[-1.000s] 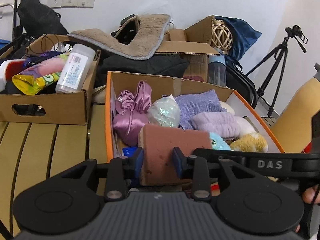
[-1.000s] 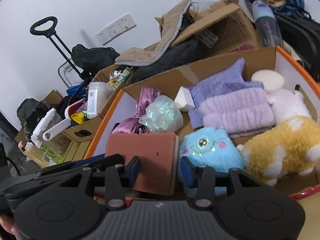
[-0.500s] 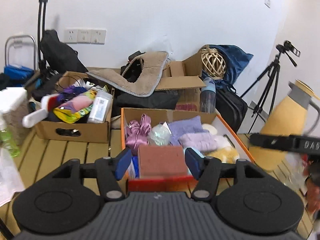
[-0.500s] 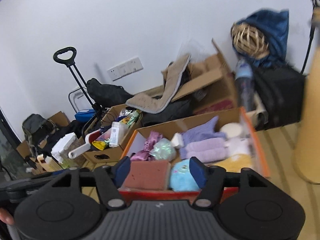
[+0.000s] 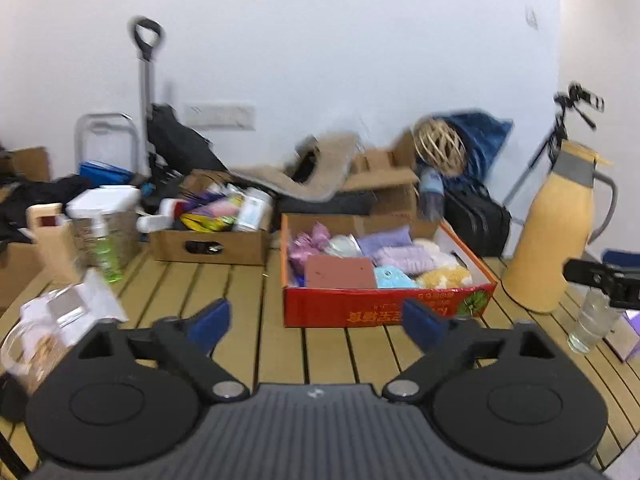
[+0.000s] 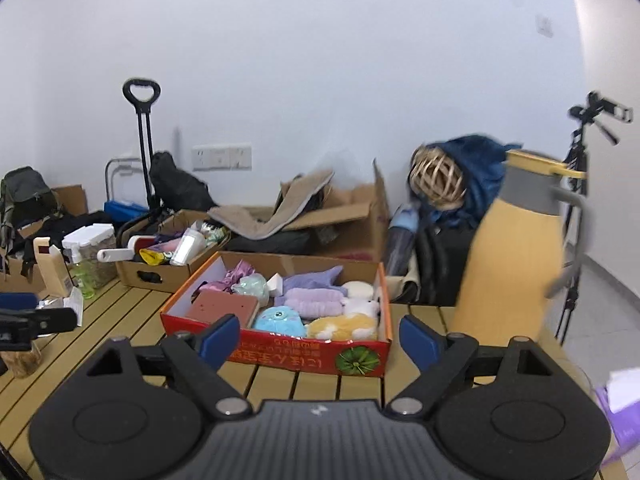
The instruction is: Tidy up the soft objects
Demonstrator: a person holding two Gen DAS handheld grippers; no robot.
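Note:
A red cardboard box (image 5: 384, 307) (image 6: 296, 354) stands on the slatted wooden table. It holds a brown sponge block (image 5: 339, 272) (image 6: 226, 306), a blue plush (image 5: 390, 278) (image 6: 278, 319), a yellow plush (image 5: 444, 277) (image 6: 346, 327), purple cloths (image 5: 396, 246) (image 6: 316, 292) and a pink satin piece (image 5: 308, 240). My left gripper (image 5: 316, 324) is open and empty, well back from the box. My right gripper (image 6: 320, 338) is open and empty, also back from the box.
A tall yellow thermos jug (image 5: 560, 232) (image 6: 516, 252) stands right of the box. A glass (image 5: 590, 320) sits near it. A brown box of bottles (image 5: 208, 240) (image 6: 160, 272) stands at the left. A green spray bottle (image 5: 105, 250) and clutter sit further left.
Both grippers have pulled back and up from the box and opened wide. The left gripper let go of the brown sponge block, which now lies in the box.

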